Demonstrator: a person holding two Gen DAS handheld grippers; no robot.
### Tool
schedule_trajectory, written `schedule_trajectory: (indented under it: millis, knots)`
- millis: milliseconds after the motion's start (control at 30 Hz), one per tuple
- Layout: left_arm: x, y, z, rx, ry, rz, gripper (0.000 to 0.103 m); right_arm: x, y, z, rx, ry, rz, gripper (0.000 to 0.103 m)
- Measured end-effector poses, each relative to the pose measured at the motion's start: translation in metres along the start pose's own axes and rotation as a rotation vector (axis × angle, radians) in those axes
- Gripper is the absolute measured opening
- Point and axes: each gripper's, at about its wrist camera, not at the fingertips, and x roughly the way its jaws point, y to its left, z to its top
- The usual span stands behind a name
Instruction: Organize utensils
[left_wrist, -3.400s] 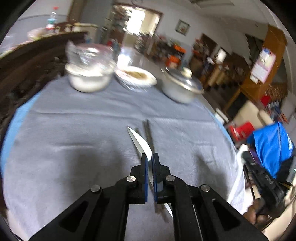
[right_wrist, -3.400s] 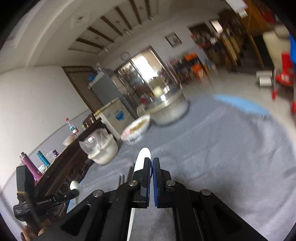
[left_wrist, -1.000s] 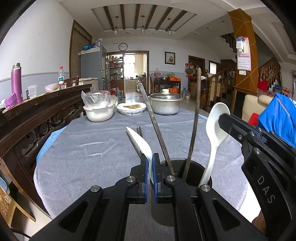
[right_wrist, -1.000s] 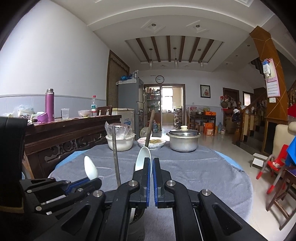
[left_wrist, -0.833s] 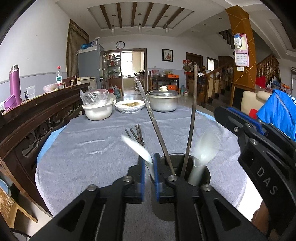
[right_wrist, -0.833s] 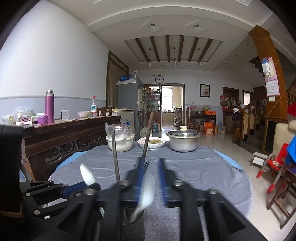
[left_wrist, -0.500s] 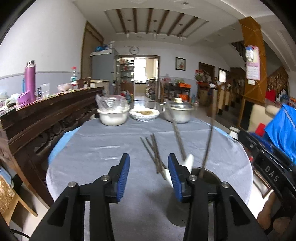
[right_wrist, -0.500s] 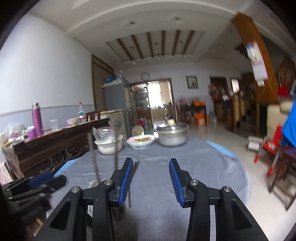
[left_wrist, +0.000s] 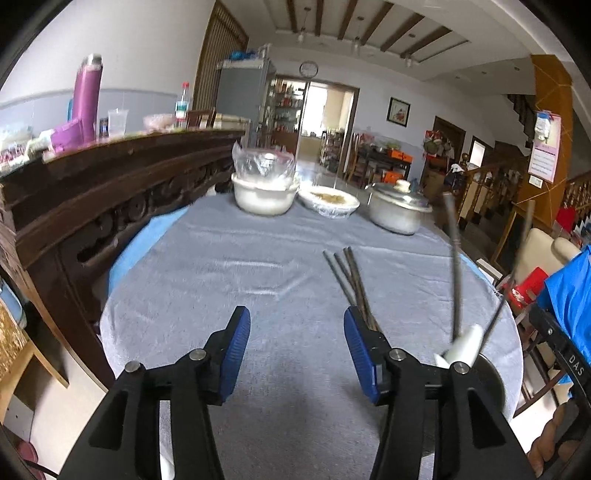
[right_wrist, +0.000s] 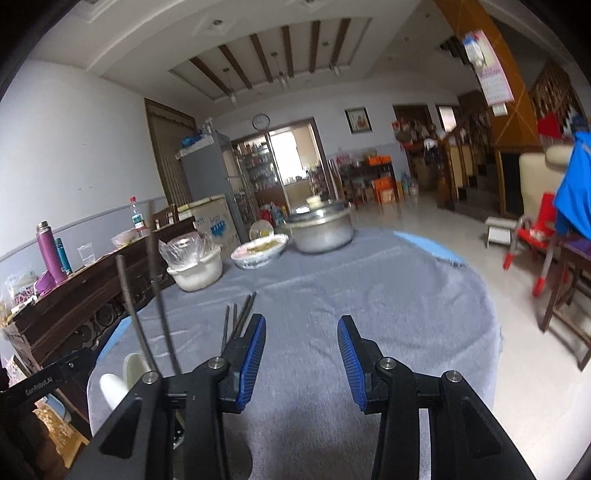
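Nearest, the dark holder (left_wrist: 491, 373) already has white spoons (left_wrist: 463, 345) and two chopsticks standing in it. Left of it, the left gripper (left_wrist: 295, 350) is opening on nothing; the right gripper (right_wrist: 301, 350) gapes empty too. Both tilt slightly down. Just beyond the holder lie loose chopsticks (left_wrist: 349, 280), probably next: aim low, pinch them.

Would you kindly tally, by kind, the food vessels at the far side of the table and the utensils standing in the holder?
White bowl: 1
Covered dish: 1
Lidded metal pot: 1
Upright chopsticks: 2
White spoons: 2
Total: 7
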Motion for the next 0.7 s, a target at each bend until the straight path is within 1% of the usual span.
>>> schedule_trajectory:
  millis: [167, 300, 333, 400, 467, 567, 633, 667, 700]
  knots:
    - [0.038, 0.013, 0.005, -0.031, 0.125, -0.064, 0.054, 0.026, -0.016, 0.004, 0.040, 0.095, 0.032, 0.042]
    - [0.071, 0.016, 0.011, -0.048, 0.221, -0.127, 0.054, 0.066, -0.018, 0.016, 0.051, 0.229, 0.129, 0.042]
    - [0.079, 0.016, 0.013, -0.048, 0.243, -0.140, 0.054, 0.084, -0.018, 0.022, 0.055, 0.293, 0.172, 0.042]
    - [0.097, 0.015, 0.019, -0.049, 0.289, -0.170, 0.054, 0.113, -0.016, 0.029, 0.074, 0.367, 0.219, 0.042]
    - [0.112, 0.014, 0.025, -0.053, 0.323, -0.198, 0.054, 0.142, -0.012, 0.034, 0.087, 0.428, 0.264, 0.042]
    - [0.136, 0.013, 0.038, -0.054, 0.369, -0.231, 0.054, 0.188, 0.000, 0.041, 0.102, 0.500, 0.307, 0.042]
    - [0.152, 0.011, 0.046, -0.039, 0.404, -0.232, 0.054, 0.220, 0.007, 0.044, 0.132, 0.546, 0.331, 0.041]
    - [0.163, 0.009, 0.051, -0.026, 0.424, -0.229, 0.054, 0.239, 0.013, 0.044, 0.144, 0.585, 0.349, 0.040]
    - [0.170, 0.009, 0.054, -0.020, 0.432, -0.224, 0.054, 0.255, 0.017, 0.044, 0.154, 0.616, 0.357, 0.035]
